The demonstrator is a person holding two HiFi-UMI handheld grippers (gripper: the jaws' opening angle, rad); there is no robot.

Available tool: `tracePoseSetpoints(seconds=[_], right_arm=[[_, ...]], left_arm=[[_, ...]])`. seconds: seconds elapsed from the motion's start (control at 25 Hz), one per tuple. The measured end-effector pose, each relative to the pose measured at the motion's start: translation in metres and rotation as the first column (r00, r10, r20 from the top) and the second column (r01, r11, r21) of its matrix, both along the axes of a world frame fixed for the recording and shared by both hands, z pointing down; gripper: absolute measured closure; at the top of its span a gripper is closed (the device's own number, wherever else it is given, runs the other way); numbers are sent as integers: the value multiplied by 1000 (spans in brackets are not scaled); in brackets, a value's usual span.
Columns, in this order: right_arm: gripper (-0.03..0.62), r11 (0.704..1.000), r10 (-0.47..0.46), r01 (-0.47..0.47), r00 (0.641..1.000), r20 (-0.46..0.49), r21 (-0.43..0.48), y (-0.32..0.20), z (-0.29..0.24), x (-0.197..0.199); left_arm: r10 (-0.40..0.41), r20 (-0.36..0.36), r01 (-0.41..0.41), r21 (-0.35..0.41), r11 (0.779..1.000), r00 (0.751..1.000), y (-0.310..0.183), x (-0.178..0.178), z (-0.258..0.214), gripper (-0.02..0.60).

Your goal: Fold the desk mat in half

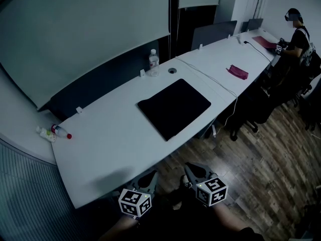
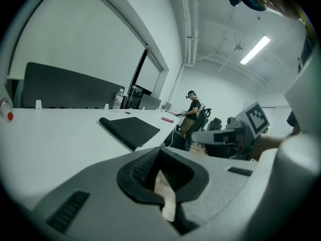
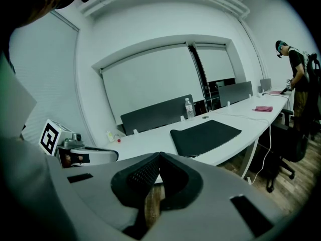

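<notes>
The black desk mat (image 1: 174, 108) lies flat and unfolded on the long white desk (image 1: 110, 139), close to its front edge. It also shows in the left gripper view as a dark slab (image 2: 129, 128), and the mat (image 3: 204, 135) appears ahead and to the right in the right gripper view. Both grippers hang off the desk's near edge, over the floor and well short of the mat. My left gripper (image 1: 153, 175) is shut with nothing in it, its jaws meeting at the tip (image 2: 160, 148). The right gripper (image 1: 189, 167) is likewise shut and empty (image 3: 160, 153).
A water bottle (image 1: 153, 63) stands behind the mat, by a grey divider panel (image 1: 100, 87). Two small bottles (image 1: 54, 132) lie at the desk's left end. A cable (image 1: 215, 84) crosses the desk right of the mat, beyond it a pink item (image 1: 237, 72). A person (image 1: 296, 34) works far right, by office chairs (image 1: 251, 112).
</notes>
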State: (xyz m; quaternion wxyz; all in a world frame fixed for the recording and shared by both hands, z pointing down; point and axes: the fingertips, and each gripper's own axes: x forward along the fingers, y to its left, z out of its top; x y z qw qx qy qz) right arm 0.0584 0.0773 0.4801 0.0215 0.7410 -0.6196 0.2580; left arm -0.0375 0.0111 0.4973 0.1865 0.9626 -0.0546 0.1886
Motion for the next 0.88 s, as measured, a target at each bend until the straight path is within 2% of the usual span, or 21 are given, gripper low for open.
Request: tracePoseSetpoints(seconds=[0.88], right_arm=[[571,1000,2,-2,1000,-13,8,18,-1,3]], left_arm=[[17,-15,-17,30,999,1000,16,3,-7,575]])
